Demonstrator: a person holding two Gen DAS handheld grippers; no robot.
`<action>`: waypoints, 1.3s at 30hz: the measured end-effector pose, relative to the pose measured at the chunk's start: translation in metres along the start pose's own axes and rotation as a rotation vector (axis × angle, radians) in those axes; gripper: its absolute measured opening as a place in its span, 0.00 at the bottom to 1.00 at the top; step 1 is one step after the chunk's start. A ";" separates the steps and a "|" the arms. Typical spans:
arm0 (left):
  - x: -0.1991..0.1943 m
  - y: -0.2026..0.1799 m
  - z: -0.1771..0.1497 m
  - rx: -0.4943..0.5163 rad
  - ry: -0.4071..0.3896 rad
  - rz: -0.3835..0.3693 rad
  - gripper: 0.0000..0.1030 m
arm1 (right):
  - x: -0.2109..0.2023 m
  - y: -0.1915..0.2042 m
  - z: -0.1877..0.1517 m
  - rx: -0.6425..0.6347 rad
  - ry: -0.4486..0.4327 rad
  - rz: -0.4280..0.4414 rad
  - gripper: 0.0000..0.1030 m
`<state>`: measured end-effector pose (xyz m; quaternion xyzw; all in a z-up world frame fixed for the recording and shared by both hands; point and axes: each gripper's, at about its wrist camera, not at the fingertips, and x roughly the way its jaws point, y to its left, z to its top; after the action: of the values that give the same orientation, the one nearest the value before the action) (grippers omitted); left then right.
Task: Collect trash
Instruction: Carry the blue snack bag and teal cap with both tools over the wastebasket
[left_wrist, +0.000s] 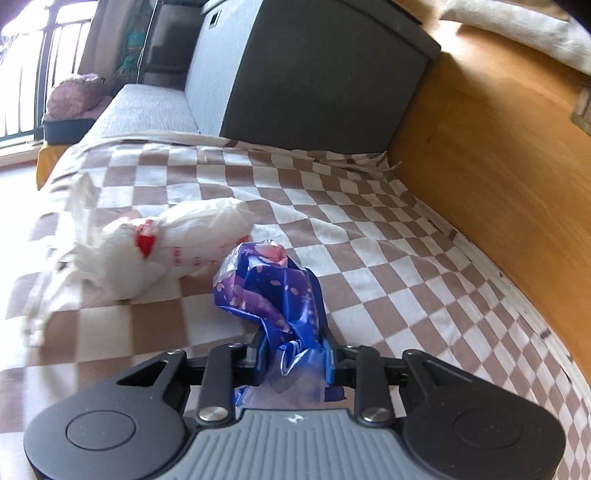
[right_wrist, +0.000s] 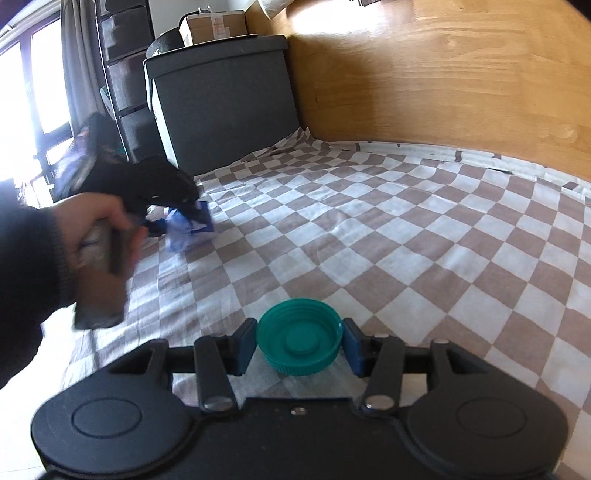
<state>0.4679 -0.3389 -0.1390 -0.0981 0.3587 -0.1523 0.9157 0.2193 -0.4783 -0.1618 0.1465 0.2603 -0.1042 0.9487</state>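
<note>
In the left wrist view my left gripper (left_wrist: 295, 354) is shut on a crumpled blue and purple flowered wrapper (left_wrist: 271, 288), which sticks up over the brown and white checked bedspread (left_wrist: 369, 229). A crumpled white plastic bag with red print (left_wrist: 166, 247) lies just left of the wrapper. In the right wrist view my right gripper (right_wrist: 299, 341) is shut on a green plastic lid (right_wrist: 299, 334), open side up, pinched between the blue pads. Far left there, a hand (right_wrist: 92, 221) holds the left gripper (right_wrist: 184, 206) with the blue wrapper (right_wrist: 188, 225) in it.
A dark grey storage box (left_wrist: 314, 74) stands at the head of the bed against a wooden panel (left_wrist: 498, 147). A grey cushion (left_wrist: 147, 110) lies left of it. Drawers (right_wrist: 125, 74) and a window (right_wrist: 37, 92) are beyond the bed's left edge.
</note>
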 end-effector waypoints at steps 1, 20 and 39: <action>-0.006 0.003 -0.002 0.005 -0.005 0.001 0.28 | 0.000 0.000 0.000 0.001 0.000 -0.002 0.49; -0.131 0.028 -0.050 0.296 -0.095 0.001 0.28 | -0.011 0.004 0.009 0.004 0.000 -0.046 0.49; -0.230 0.080 -0.063 0.279 -0.197 0.002 0.29 | -0.050 0.078 0.044 -0.151 -0.061 -0.057 0.49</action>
<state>0.2813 -0.1882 -0.0629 0.0158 0.2427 -0.1894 0.9513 0.2187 -0.4139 -0.0822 0.0636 0.2426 -0.1158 0.9611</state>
